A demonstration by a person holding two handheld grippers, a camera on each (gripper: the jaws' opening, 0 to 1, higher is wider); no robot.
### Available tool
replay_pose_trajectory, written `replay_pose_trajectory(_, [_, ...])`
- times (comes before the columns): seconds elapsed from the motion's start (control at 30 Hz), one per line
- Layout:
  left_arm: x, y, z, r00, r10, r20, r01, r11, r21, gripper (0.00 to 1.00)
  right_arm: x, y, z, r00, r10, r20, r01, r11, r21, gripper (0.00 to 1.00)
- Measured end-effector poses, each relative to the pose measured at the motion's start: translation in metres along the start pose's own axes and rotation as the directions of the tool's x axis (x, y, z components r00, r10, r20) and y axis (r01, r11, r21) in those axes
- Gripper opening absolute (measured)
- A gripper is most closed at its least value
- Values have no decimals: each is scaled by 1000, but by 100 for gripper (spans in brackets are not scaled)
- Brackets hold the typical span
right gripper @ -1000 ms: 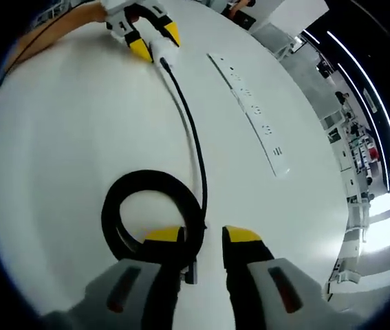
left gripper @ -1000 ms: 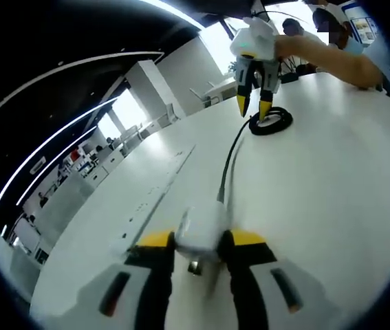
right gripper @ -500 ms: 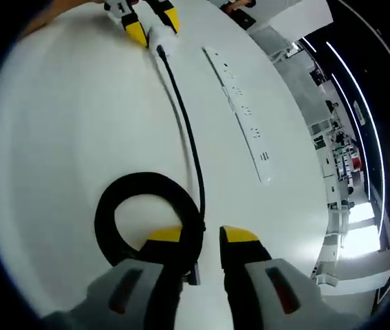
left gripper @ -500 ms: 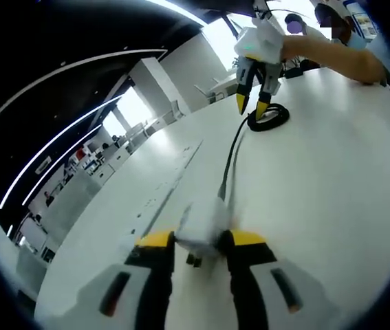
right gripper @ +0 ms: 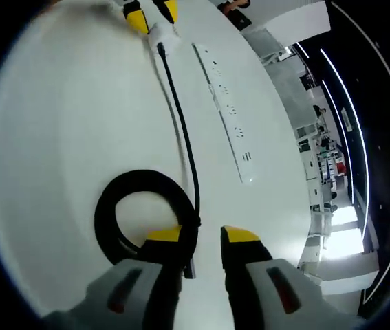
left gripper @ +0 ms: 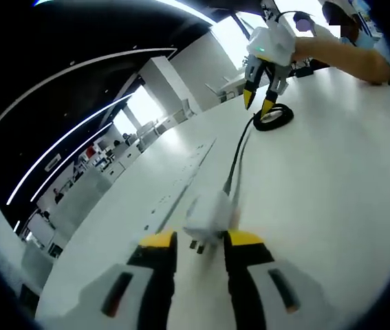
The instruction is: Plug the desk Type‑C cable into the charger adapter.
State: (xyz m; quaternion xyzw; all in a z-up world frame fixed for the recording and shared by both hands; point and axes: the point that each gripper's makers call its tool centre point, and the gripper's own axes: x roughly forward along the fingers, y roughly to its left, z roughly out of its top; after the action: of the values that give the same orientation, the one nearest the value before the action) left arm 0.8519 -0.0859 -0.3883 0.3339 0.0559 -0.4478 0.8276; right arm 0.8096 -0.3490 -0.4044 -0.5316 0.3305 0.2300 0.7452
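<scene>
The white charger adapter (left gripper: 208,214) lies on the white table just ahead of my left gripper (left gripper: 201,238). Its pronged end sits between the yellow tips, and the jaws stand slightly apart around it. A black cable (left gripper: 236,157) is plugged into its far end and runs to a black coil (left gripper: 272,117). My right gripper (left gripper: 259,102), held by a person's hand, hovers over that coil. In the right gripper view the coil (right gripper: 114,199) lies under the left jaw of my open right gripper (right gripper: 201,237). The cable (right gripper: 183,130) leads away to the adapter (right gripper: 165,39) and the left gripper (right gripper: 151,14).
A long power strip (right gripper: 225,110) is set flush into the table (right gripper: 57,124), and it runs beside the cable (left gripper: 179,187). A person's forearm (left gripper: 346,55) rests over the far table edge. Office desks and windows lie beyond.
The adapter has slid forward out of my left gripper's jaws and now sits ahead of the tips, tilted. The right gripper stays over the coil; both views have shifted slightly.
</scene>
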Motion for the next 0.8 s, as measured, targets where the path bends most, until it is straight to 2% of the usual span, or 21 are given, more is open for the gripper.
replay_pose_trajectory(0.17, [-2, 1, -1, 1000, 14, -7, -14, 1000, 11, 29, -4, -1, -1, 1000, 2, -7, -2, 1000, -7, 24])
replay_pose_trajectory(0.27, [-3, 2, -1, 1000, 19, -5, -19, 1000, 11, 29, -9, -4, 3, 1000, 2, 11, -2, 1000, 0, 26])
replay_pose_trajectory(0.4, [-5, 4, 1, 1000, 22, -1, -22, 1000, 10, 29, -16, -6, 11, 998, 4, 59, -5, 1000, 20, 29])
replay_pose_trajectory(0.57, [-11, 10, 9, 999, 29, 23, -29, 1000, -9, 29, -32, -16, 23, 988, -19, 154, 5, 996, 88, 32])
replay_pose_trajectory(0.73, [-19, 17, 23, 997, 45, 63, -43, 998, -37, 34, -50, -28, 38, 965, -52, 256, 13, 988, 152, 36])
replay_pose_trajectory(0.8, [-23, 20, 33, 994, 56, 92, -51, 997, -58, 38, -56, -31, 40, 959, -60, 276, 14, 986, 163, 37])
